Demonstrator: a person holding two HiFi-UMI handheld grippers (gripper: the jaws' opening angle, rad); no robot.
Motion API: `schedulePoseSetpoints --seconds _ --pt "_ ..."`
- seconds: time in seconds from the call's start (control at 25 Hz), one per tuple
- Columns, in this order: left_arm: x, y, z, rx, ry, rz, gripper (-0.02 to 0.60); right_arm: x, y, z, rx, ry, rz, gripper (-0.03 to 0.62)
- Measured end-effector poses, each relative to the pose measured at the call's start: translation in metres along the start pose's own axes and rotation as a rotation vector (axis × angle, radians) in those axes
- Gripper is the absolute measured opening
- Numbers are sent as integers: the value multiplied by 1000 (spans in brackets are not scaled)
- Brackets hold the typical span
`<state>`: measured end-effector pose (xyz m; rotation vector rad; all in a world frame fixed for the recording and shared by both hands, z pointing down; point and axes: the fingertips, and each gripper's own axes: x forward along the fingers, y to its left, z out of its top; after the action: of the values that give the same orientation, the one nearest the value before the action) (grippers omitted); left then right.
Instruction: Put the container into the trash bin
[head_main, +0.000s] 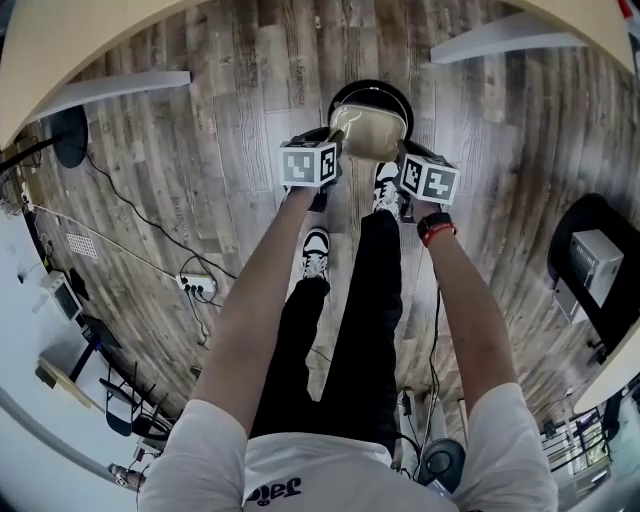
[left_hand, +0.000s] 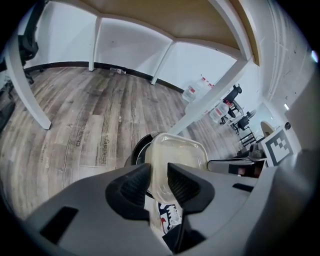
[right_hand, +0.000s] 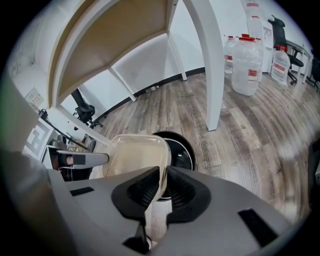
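A clear, beige-tinted plastic container (head_main: 368, 132) hangs just above a round black trash bin (head_main: 371, 98) that stands on the wood floor. My left gripper (head_main: 337, 152) is shut on the container's left rim and my right gripper (head_main: 400, 155) is shut on its right rim. In the left gripper view the container (left_hand: 177, 155) sticks out past the black pads (left_hand: 134, 186), with the trash bin (left_hand: 141, 146) behind it. The right gripper view shows the container (right_hand: 136, 155) pinched thin between the jaws, over the trash bin (right_hand: 181, 151).
White table legs (right_hand: 207, 60) and a tabletop underside rise beside the bin. Large water jugs (right_hand: 247, 67) stand on the floor to the right. The person's shoes (head_main: 316, 250) and legs are just below the bin. A power strip (head_main: 197, 287) with cables lies on the floor at left.
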<state>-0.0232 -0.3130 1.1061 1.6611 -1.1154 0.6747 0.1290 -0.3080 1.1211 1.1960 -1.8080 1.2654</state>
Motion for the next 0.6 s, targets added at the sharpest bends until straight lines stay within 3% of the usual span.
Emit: schedulePoseSetpoints --seconds 0.24,0.36,0.4,0.44,0.52,0.6 --pt "9 2 2 -6 -2 -17 112 7 -4 2 -1 -12 -1 46" --pt "10 3 3 -21 -5 -33 140 8 -6 6 -19 -25 8 48" --pt "10 6 4 -31 -8 -25 196 8 -10 8 -26 -27 -6 82" --pt "10 10 5 -45 -13 -12 249 9 -15 9 -32 -28 -28 155" --pt "7 16 5 -59 -22 9 252 8 -23 10 -40 -31 -57 244" --pt "4 16 2 -31 -12 14 252 6 -26 9 -43 -30 -53 245"
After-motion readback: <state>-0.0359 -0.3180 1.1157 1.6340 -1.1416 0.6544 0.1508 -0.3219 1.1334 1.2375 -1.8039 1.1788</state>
